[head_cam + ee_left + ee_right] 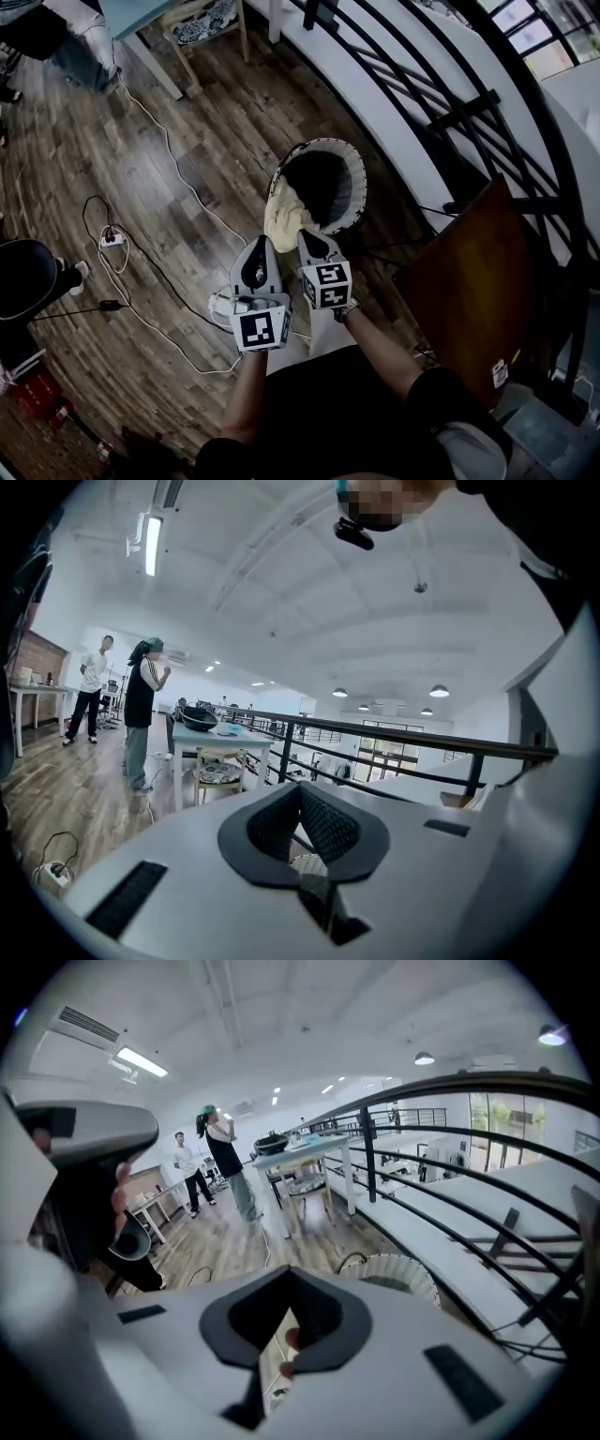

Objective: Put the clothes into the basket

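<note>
Cream cloth [284, 221], draped over the near rim of the basket [360, 187]; I see its lower edge cut off behind the left gripper [259, 242] and right gripper [309, 234], each with jaws pressed together, gripping nothing.

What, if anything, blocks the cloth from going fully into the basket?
Nothing visible does. The cream cloth drapes over the near rim of the basket, and the dark opening beyond it looks unobstructed.

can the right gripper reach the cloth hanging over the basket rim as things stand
Probably yes. The cloth drapes over the near rim of the basket, just ahead of the right gripper, with nothing between them. Its jaws are shut, though, so they must open first.
</note>
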The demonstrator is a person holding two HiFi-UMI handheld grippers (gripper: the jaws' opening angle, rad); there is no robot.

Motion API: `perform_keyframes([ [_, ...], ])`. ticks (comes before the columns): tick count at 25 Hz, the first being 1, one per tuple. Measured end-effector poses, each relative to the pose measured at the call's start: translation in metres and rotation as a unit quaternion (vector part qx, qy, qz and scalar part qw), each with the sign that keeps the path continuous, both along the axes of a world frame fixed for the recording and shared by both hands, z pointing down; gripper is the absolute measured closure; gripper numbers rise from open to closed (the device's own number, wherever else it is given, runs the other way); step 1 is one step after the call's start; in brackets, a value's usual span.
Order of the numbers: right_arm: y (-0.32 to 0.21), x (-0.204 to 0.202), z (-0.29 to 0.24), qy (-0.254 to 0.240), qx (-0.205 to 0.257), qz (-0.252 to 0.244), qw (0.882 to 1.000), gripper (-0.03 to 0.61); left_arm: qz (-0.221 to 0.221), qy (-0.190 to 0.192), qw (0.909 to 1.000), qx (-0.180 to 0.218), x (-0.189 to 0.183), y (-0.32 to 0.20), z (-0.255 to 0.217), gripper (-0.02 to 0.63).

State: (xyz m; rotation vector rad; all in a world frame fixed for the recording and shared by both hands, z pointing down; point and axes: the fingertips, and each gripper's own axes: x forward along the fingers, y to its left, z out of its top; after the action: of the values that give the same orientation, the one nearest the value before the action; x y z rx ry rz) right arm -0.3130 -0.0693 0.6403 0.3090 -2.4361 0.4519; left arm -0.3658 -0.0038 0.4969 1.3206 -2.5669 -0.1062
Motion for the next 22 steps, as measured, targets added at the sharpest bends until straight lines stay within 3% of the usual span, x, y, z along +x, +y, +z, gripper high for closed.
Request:
perform_keyframes([
  [8,0.007,0.008,-0.094,-0.089,0.031,-0.026,0.995,0.569,0.016,0.001,0.9999,-0.002,0.037,0.015,-0.032,0.603],
  [12,0.013,-0.001,-0.139,-0.13,0.037,-0.047,0.99,0.569,0.011,-0.021,0.9997,-0.003,0.034,0.022,-0.058,0.603],
  [22,0.037,0.006,-0.236,-0.182,0.044,-0.107,0.977,0.569,-0.019,-0.016,0.9995,0.019,0.043,0.038,-0.114,0.603],
])
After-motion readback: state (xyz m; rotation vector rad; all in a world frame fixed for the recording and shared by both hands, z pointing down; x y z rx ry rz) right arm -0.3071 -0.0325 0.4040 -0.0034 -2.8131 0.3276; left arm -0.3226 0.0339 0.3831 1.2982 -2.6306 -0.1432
